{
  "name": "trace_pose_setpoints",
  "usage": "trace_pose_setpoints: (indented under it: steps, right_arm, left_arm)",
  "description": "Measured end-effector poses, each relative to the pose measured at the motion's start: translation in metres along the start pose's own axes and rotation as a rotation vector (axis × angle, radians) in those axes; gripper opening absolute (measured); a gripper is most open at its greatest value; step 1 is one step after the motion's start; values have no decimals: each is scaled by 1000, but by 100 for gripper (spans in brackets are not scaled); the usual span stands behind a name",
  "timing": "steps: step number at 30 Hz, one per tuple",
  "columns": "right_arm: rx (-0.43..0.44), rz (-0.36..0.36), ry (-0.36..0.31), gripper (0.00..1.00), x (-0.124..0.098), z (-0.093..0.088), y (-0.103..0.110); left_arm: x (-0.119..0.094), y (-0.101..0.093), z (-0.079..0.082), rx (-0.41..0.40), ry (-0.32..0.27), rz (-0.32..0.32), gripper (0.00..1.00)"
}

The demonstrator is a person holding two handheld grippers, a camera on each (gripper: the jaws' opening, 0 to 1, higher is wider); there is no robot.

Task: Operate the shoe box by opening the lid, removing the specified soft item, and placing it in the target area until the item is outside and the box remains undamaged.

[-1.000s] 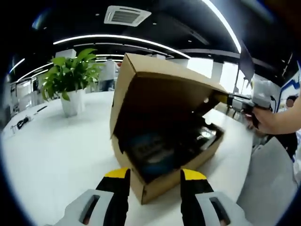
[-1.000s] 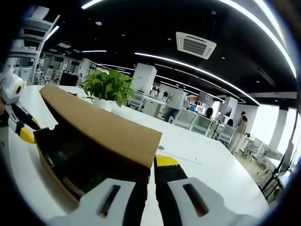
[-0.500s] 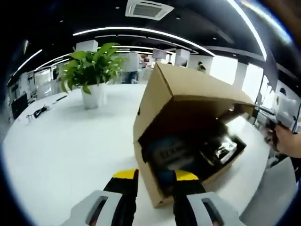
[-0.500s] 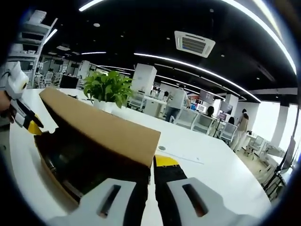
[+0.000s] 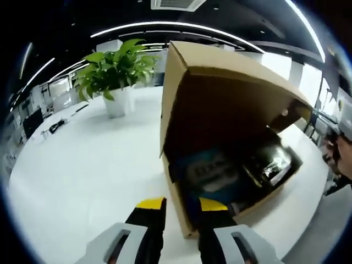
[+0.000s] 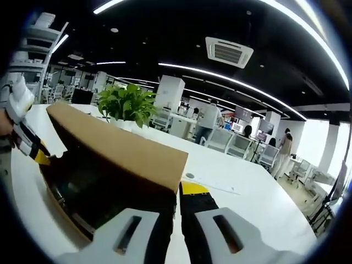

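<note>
A brown cardboard shoe box (image 5: 181, 214) stands on a white table (image 5: 82, 165) with its lid (image 5: 231, 93) raised. Inside lie a blue soft item (image 5: 212, 176) and a dark shiny item (image 5: 275, 162). My left gripper (image 5: 181, 204) has its yellow-tipped jaws closed on the box's near corner wall. In the right gripper view it shows at the box's far end (image 6: 33, 148). My right gripper (image 6: 177, 192) is shut on the front flap of the lid (image 6: 121, 148) and holds it up. A hand (image 5: 338, 157) shows at the right edge.
A potted green plant (image 5: 115, 71) stands on the table behind the box, also seen in the right gripper view (image 6: 129, 104). Cables (image 5: 55, 126) lie at the table's far left. Desks, chairs and people (image 6: 206, 118) fill the office beyond.
The left jaws have narrowed onto the box's corner wall and that view has come closer. The lid stands somewhat higher. The right gripper view has hardly changed.
</note>
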State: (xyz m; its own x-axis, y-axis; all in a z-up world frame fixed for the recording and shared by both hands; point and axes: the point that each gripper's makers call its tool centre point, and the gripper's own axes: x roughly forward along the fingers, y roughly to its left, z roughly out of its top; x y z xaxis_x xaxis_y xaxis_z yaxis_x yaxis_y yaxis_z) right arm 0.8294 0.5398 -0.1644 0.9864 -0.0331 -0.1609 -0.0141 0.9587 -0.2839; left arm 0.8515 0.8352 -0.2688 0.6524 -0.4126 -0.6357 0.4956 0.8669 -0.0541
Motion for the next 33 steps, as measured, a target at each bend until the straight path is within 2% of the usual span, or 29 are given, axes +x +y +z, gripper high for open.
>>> trace_pose_setpoints:
  steps: [5, 11, 15, 25, 33]
  right_arm:
    - [6, 10, 3, 1, 5, 2, -1]
    - [5, 17, 13, 0, 8, 5, -3]
    - [7, 18, 20, 0, 9, 6, -3]
    - [11, 11, 50, 0, 13, 9, -4]
    - [6, 17, 72, 0, 26, 23, -11]
  left_arm:
    - [0, 2, -3, 17, 29, 24, 15]
    - [3, -5, -4, 56, 50, 19, 9]
    - [5, -4, -3, 62, 62, 31, 8]
    - [5, -4, -4, 31, 78, 11, 7]
    - [5, -3, -6, 23, 85, 0, 7]
